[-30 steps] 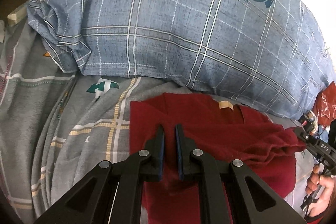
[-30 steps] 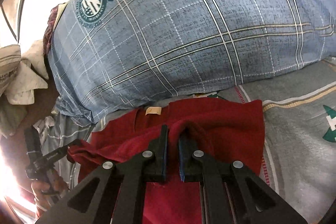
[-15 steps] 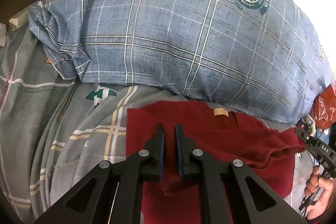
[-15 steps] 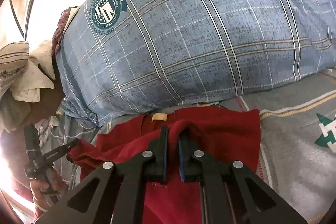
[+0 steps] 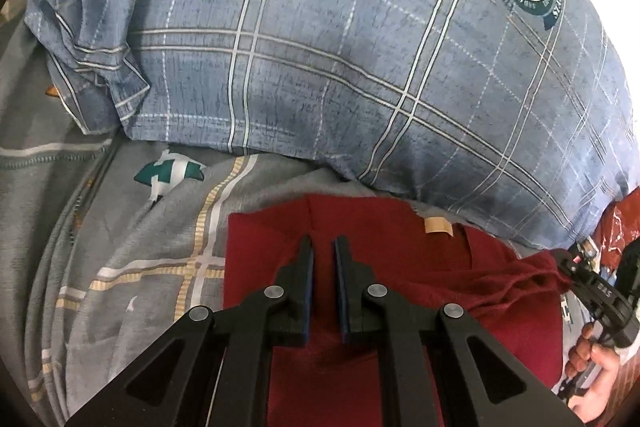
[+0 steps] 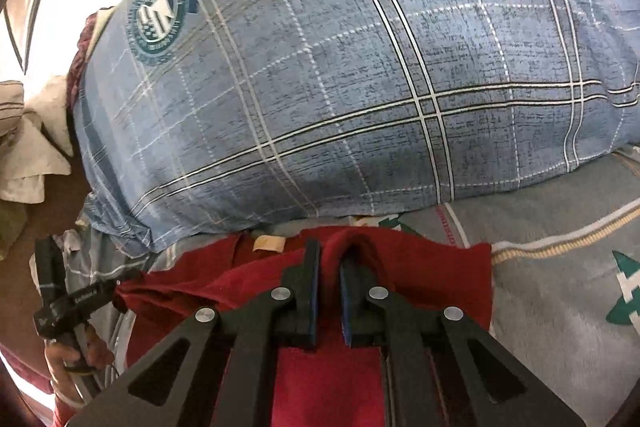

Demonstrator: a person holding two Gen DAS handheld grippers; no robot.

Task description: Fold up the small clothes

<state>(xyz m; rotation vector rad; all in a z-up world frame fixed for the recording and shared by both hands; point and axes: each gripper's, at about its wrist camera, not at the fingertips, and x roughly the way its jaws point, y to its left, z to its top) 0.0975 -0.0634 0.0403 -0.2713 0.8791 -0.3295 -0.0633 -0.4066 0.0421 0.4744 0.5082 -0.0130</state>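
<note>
Dark red knit fabric, a small garment (image 5: 400,267) with a tan neck label (image 5: 438,225), is spread on a grey bedsheet with yellow and white check lines (image 5: 132,255), just below a large blue plaid pillow (image 5: 340,67). In the left wrist view the garment fills the area from 6 o'clock to 3 o'clock, and its upper edge is tucked against the pillow's lower seam. The left gripper (image 5: 323,251) is seen over the garment's left part with its black fingers drawn close, a narrow gap left between the blue pads; whether cloth is pinched there cannot be told from this view. At 3 o'clock a bunched corner of the garment is gripped by the tip of the right gripper (image 5: 568,269), with the holding hand (image 5: 592,363) visible at 4 o'clock.

In the right wrist view the right gripper (image 6: 329,259) is clamped on a raised fold of the red garment (image 6: 420,275), the cloth humped up between the fingers. The tan label (image 6: 269,243) is seen just to the left of the fingertips. At 8 o'clock the left gripper (image 6: 102,293) is seen closed on a pulled-out corner of the garment. A green and white print (image 6: 624,291) is shown on the bedsheet (image 6: 560,307) at 3 o'clock, and pale crumpled cloth (image 6: 28,147) lies at 9 o'clock beside the pillow (image 6: 360,67).
</note>
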